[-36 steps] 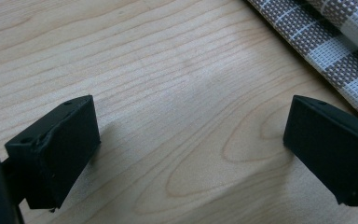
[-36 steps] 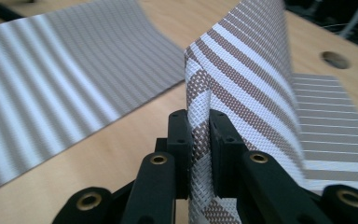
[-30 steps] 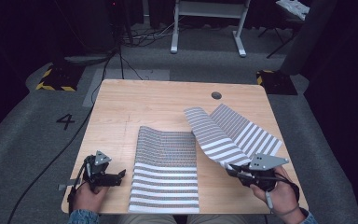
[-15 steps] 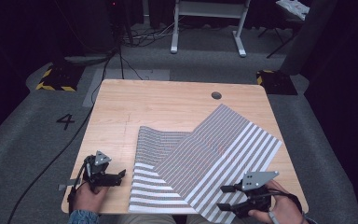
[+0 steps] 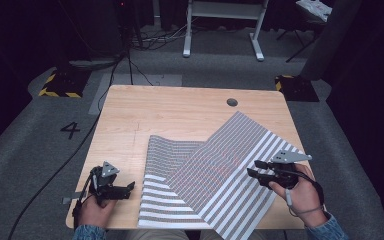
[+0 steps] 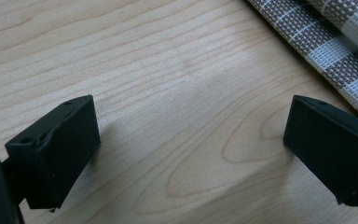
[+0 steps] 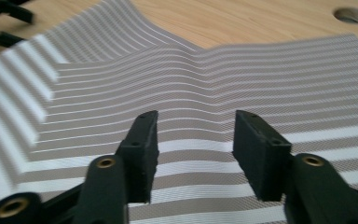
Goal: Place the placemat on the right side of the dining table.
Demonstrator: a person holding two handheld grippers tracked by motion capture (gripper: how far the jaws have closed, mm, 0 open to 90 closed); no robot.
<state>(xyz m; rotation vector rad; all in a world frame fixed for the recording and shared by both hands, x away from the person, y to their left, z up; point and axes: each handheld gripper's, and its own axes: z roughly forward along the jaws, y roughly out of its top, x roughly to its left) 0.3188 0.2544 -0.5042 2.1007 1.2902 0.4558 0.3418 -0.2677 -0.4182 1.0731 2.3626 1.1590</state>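
Left gripper (image 5: 125, 189): sitting low at the near left of the tabletop (image 5: 180, 112), jaws spread wide over bare wood, gripping nothing.
Right gripper (image 5: 254, 168): hovering over the cloth's right part, jaws parted with only stripes showing between them, pinching nothing.
Striped cloth (image 5: 220, 175): lying just right of the left gripper and directly under and ahead of the right gripper; one layer is slanting across another, and its near corner is hanging over the tabletop's front edge.
Cable hole (image 5: 232, 102): sitting in the wood well beyond the right gripper.
Containers: none showing on the tabletop.
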